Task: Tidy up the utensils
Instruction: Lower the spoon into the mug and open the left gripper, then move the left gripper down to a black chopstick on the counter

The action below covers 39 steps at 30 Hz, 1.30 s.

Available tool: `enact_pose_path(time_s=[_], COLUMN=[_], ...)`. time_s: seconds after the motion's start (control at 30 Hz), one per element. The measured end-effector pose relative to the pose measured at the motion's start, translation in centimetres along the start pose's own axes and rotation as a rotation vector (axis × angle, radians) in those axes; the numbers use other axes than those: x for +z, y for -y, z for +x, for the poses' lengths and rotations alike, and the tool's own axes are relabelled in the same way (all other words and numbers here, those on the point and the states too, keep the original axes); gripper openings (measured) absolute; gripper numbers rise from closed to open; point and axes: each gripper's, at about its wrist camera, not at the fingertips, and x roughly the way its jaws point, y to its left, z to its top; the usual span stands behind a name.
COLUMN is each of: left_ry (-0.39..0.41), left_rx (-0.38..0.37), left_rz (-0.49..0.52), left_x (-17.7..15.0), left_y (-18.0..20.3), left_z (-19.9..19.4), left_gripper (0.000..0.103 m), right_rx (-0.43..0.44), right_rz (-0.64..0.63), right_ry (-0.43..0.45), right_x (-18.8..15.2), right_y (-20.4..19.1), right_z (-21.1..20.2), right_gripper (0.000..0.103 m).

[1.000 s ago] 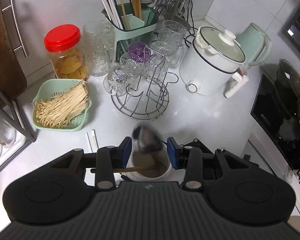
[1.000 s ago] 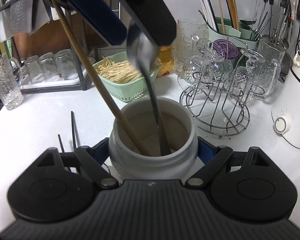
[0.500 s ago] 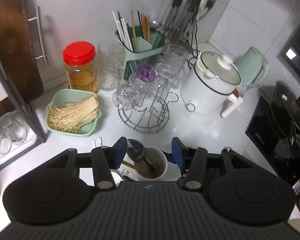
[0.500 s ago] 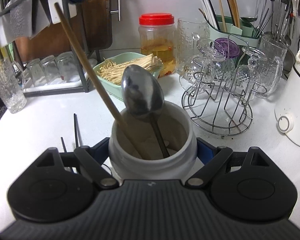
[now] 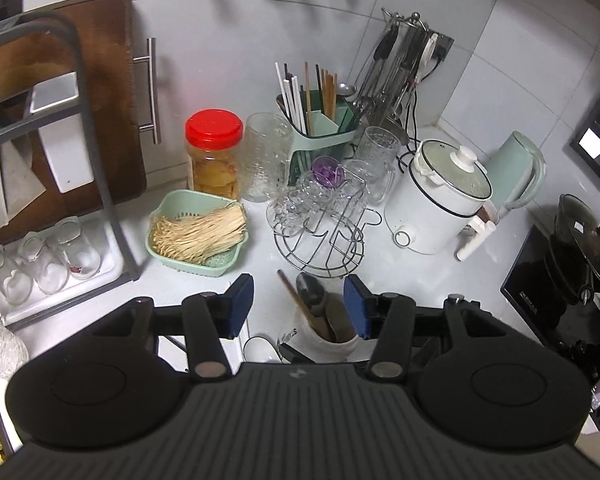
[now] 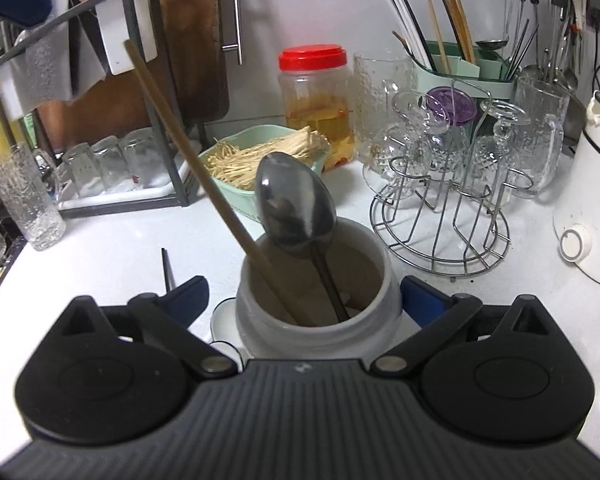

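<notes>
Left wrist view looks steeply down from high; right sits close, low. Both share the white jar [image 5: 329,340] [image 6: 316,320].

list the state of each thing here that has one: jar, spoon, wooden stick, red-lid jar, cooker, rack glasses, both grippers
white jar: upright, open top, free between the pads
metal spoon: standing in the jar, bowl up
wooden stick: in the jar, leaning left
red-lid jar: lid on
white cooker: lid on
glasses on wire rack: upside down
left hand-held gripper: open, holding nothing
right hand-held gripper: jaws opening, pads off the jar
</notes>
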Motion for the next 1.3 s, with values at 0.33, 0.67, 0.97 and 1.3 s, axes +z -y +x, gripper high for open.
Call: enact_pose_path(time_s=[0.33,0.67,0.97,1.3], left_ry=[0.093,0.09,-0.002,-0.043], left_rx=[0.002,0.081,0.121,0.067], left_rz=[-0.093,-0.249,-0.391,-0.506], left_x=[-3.0,-8.7,-14.7,-17.4], left_y=[-1.8,-5.4,-9.1,-12.2], left_z=[-2.0,-2.4,-0.1,4.6], left_gripper=[0.056,0.056,0.056,0.056], right_rx=[-0.024,0.002,-0.001,-0.057], right_rz=[0.036,0.031,-0.044,-0.082], right_ry=[0.013,0.025,-0.017,-0.087], right_x=[-0.1,-0.4,-0.6,-0.3], right_y=[0.4,0.5,-1.1,-0.8], right_z=[-1.4,-3.1,-2.6,0.1], right_gripper=[0.103,0.103,0.103,0.101])
